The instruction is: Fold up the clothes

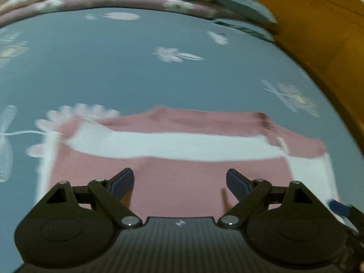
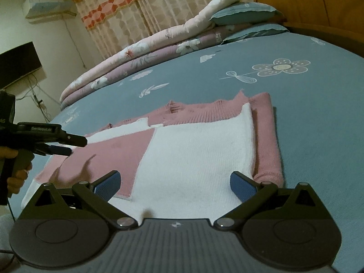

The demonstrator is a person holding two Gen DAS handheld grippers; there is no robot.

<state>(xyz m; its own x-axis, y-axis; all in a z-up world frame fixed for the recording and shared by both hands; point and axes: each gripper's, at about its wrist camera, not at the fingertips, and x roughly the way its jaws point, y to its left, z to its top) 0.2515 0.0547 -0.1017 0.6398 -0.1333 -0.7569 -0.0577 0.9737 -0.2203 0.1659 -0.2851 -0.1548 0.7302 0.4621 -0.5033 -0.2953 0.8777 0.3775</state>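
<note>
A pink and white knit sweater (image 2: 195, 154) lies flat and partly folded on the blue bed sheet (image 2: 318, 118); its right side is folded in as a pink roll. It also shows in the left wrist view (image 1: 173, 145), blurred. My left gripper (image 1: 179, 182) is open and empty just above the sweater's pink lower part; it also shows in the right wrist view (image 2: 68, 146) at the sweater's left edge. My right gripper (image 2: 175, 184) is open and empty over the sweater's white near panel. A blue fingertip of it (image 1: 339, 207) shows at the right edge of the left wrist view.
Folded pink floral quilts (image 2: 141, 56) and blue pillows (image 2: 245, 11) lie at the far side of the bed. A wooden headboard (image 2: 318, 2) stands at the right. Curtains (image 2: 145, 11), an air conditioner (image 2: 47, 9) and a dark screen (image 2: 18, 63) are on the far wall.
</note>
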